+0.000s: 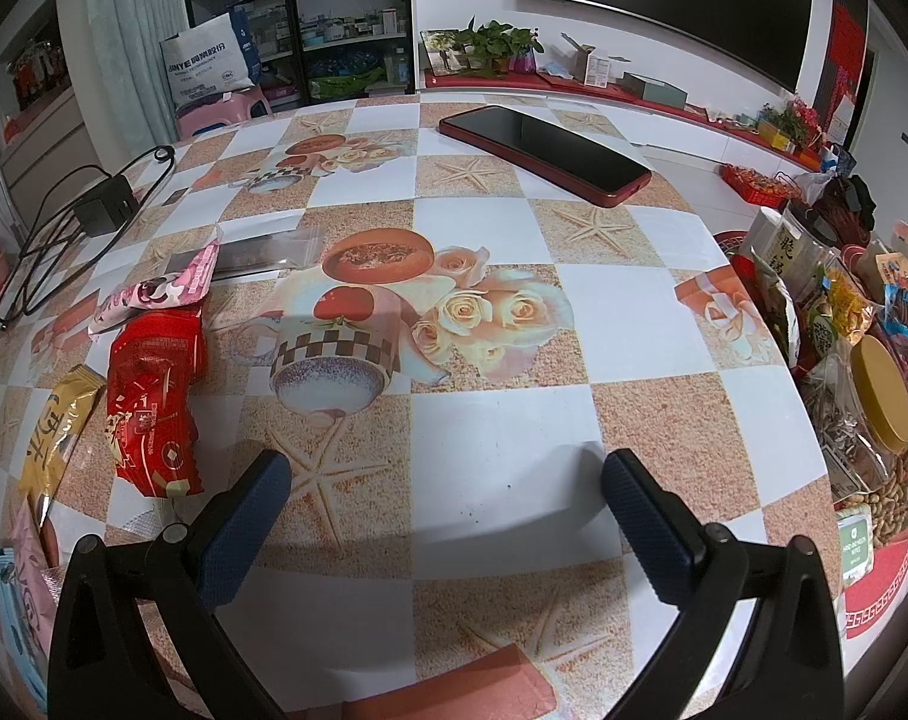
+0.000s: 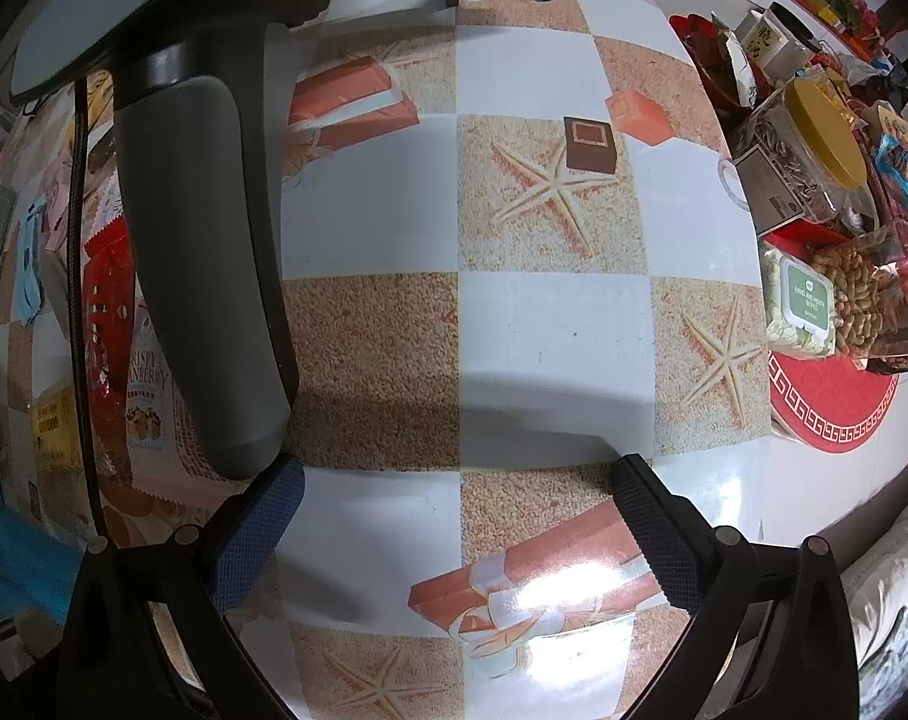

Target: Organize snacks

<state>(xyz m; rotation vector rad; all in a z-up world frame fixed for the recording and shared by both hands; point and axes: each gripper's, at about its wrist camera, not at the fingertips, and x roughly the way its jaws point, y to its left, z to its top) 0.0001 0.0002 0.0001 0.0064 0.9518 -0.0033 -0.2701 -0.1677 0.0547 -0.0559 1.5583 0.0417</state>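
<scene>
My left gripper (image 1: 448, 480) is open and empty, low over the patterned tablecloth (image 1: 490, 432). To its left lie loose snack packets: a red one (image 1: 151, 396), a yellow one (image 1: 55, 432) and a pink one (image 1: 154, 291). A red tray (image 1: 880, 588) at the right edge holds piled snacks, with a yellow-lidded jar (image 1: 883, 393) and peanuts (image 1: 889, 510). My right gripper (image 2: 454, 492) is open and empty above the cloth. The left gripper's grey handle (image 2: 202, 264) stands close in front of its left finger. The tray (image 2: 832, 414) and jar (image 2: 826, 132) are at the right; packets (image 2: 109, 300) lie behind the handle.
A red-cased phone (image 1: 544, 147) lies at the far side of the table. A black charger with its cable (image 1: 97, 213) sits at the far left. A clear flat bag (image 1: 262, 252) lies near the pink packet. A wipes pack (image 2: 799, 306) rests on the tray's near edge.
</scene>
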